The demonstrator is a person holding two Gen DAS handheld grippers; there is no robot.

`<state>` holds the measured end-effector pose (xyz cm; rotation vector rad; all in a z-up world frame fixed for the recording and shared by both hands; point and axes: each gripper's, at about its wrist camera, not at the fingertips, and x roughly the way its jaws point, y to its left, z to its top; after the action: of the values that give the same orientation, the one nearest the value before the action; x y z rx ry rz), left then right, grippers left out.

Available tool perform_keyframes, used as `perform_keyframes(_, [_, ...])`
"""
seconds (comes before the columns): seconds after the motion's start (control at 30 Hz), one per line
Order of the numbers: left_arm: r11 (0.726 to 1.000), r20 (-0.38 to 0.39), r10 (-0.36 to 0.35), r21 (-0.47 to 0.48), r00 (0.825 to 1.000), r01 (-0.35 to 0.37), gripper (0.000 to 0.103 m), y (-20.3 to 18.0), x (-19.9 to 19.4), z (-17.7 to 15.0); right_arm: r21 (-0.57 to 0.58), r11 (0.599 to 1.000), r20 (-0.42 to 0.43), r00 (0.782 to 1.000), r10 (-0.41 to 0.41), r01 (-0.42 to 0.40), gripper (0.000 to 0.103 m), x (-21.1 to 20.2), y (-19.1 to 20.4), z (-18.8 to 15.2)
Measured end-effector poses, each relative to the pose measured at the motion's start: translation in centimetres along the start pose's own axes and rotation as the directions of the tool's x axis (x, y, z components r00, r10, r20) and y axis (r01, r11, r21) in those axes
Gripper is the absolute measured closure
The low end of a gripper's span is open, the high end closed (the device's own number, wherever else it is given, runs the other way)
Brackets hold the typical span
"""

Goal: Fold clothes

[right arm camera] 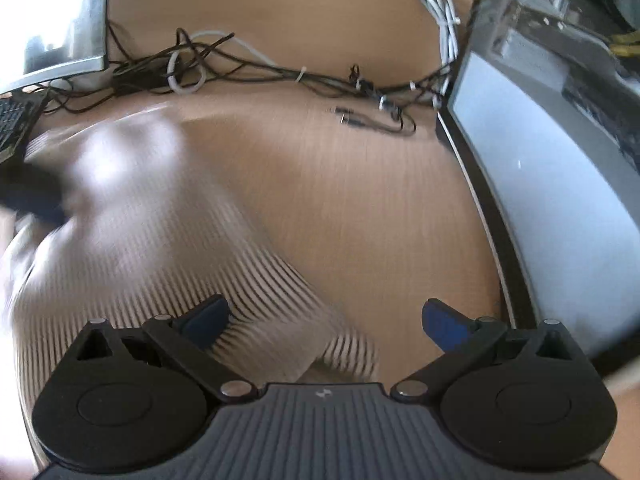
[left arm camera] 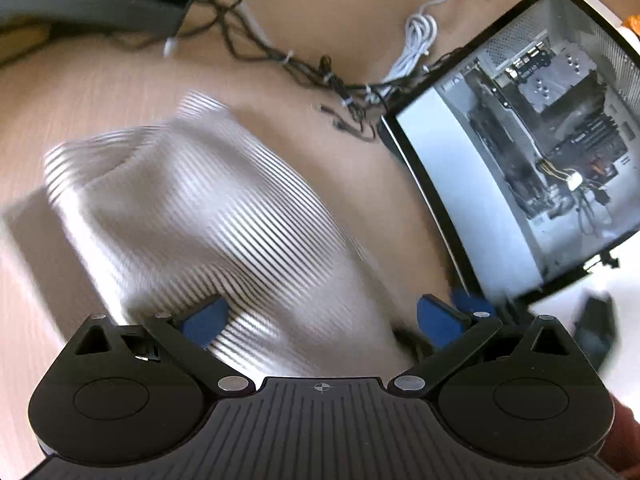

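ahead of both pairs of fingers lies the wooden table [right arm camera: 340, 184], and on it the striped garment [left arm camera: 208, 208], which is bunched and not yet flat. its cloth is blurred, so its folds cannot be read well. to the right of the fingers stands an open computer case [left arm camera: 540, 140], near the cloth, perhaps limiting the room for spreading. beyond the fingers, a bundle of cables [right arm camera: 280, 72] runs along the far edge.

the left gripper [left arm camera: 320, 322] has its fingers spread wide, with cloth lying between them but not pinched. the right gripper [right arm camera: 326, 322] is also spread wide, only the left finger over the garment's edge. both seem ready to take a new hold.
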<state>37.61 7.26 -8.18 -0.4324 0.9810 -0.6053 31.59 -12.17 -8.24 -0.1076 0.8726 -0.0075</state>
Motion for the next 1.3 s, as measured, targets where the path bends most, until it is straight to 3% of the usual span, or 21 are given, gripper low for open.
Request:
perform_keyframes(0.13, [0.997,0.026,0.026,0.071,0.999,-0.028,0.0,-1.0,1.6,1.3,-0.063,0.996,-0.025,0.998,0.058,-0.059,0.0,-2.2,2.1,-1.0])
perform_keyframes(0.23, [0.994,0.017,0.049,0.094,0.999,-0.05,0.0,-1.8,1.0,1.3,-0.158,0.985,0.008,0.997,0.071,-0.069,0.0,-3.9,3.1,-0.3])
perform_keyframes(0.4, [0.991,-0.03,-0.076,0.11,0.997,0.079,0.0,-1.0,-3.3,-1.0,-0.157,0.987,0.067,0.997,0.041,-0.03,0.0,-4.7,3.0,0.4])
perform_keyframes(0.5, [0.984,-0.086,-0.167,0.052,0.982,0.172,0.0,0.2,-4.4,-3.1,-0.146,0.989,0.024,1.0,0.02,-0.016,0.0,-3.3,3.4,-0.5])
perform_keyframes(0.63, [0.994,-0.15,-0.05,0.087,0.987,0.063,0.001,1.1,-3.4,-5.2,-0.209,0.977,0.066,0.997,-0.031,0.044,0.0,-3.0,4.8,-2.8])
perform_keyframes(0.77, [0.983,-0.154,0.005,0.181,0.988,0.023,0.001,0.2,-3.9,-6.1,-0.237,0.971,0.031,0.999,-0.031,0.038,0.0,-3.5,4.5,-2.2])
perform_keyframes(1.0, [0.941,-0.056,0.19,0.296,0.98,-0.165,0.001,0.2,-6.9,-7.3,-0.187,0.98,0.073,0.994,0.076,-0.061,0.0,-6.7,5.5,-1.9])
perform_keyframes(1.1, [0.935,-0.061,0.19,0.315,0.98,-0.162,0.001,0.3,-7.0,-7.8,-0.225,0.974,0.041,0.999,0.021,-0.011,0.0,-5.4,7.6,-3.6])
perform_keyframes(1.3, [0.925,-0.039,0.223,0.324,0.974,-0.199,0.0,0.9,-7.7,-8.6,-0.13,0.991,-0.012,1.0,-0.021,0.019,0.0,-6.0,8.0,-4.2])
